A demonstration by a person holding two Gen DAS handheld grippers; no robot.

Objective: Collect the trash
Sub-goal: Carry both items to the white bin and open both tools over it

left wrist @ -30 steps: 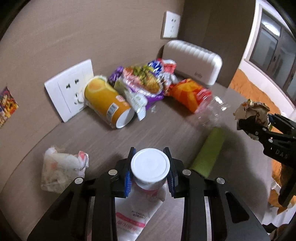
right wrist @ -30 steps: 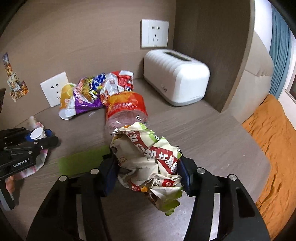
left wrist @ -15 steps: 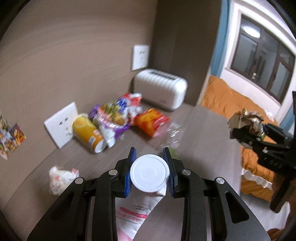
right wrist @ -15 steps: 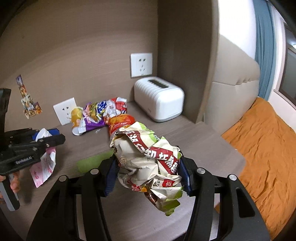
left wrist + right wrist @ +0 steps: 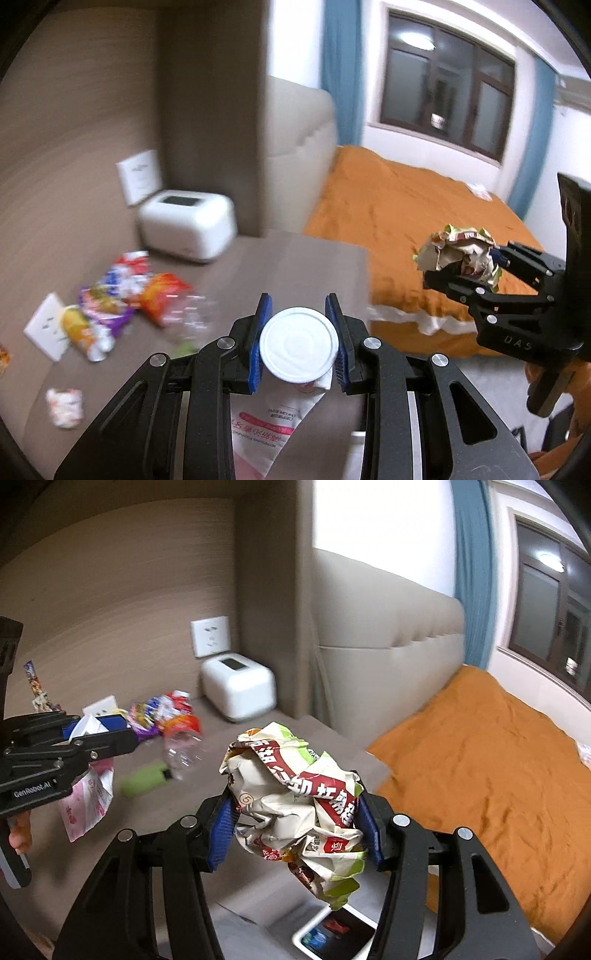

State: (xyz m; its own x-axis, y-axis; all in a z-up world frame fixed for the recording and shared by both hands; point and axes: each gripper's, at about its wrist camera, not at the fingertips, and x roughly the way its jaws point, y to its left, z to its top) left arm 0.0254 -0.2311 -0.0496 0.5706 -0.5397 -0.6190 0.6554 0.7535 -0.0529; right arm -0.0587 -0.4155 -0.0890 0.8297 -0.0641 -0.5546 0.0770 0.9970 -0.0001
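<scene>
My left gripper [image 5: 298,341] is shut on a white-capped pink and white tube [image 5: 299,343], held above the brown table's front edge; it also shows in the right wrist view [image 5: 88,731]. My right gripper [image 5: 295,812] is shut on a crumpled white, red and green wrapper [image 5: 295,801], held past the table's edge above a white bin [image 5: 332,932] with trash inside. The wrapper also shows in the left wrist view [image 5: 460,254]. Snack bags [image 5: 125,288], a clear bottle [image 5: 181,746], an orange cup [image 5: 81,332] and a tissue wad [image 5: 64,406] lie on the table [image 5: 288,266].
A white toaster-like box [image 5: 188,223] stands at the table's back corner under a wall socket [image 5: 138,175]. A green sleeve [image 5: 144,779] lies mid-table. A bed with an orange cover [image 5: 480,757] is to the right, below a window.
Both grippers have pulled back and up from the table with their loads, swinging right toward the bed side. The bin has come into the right wrist view.
</scene>
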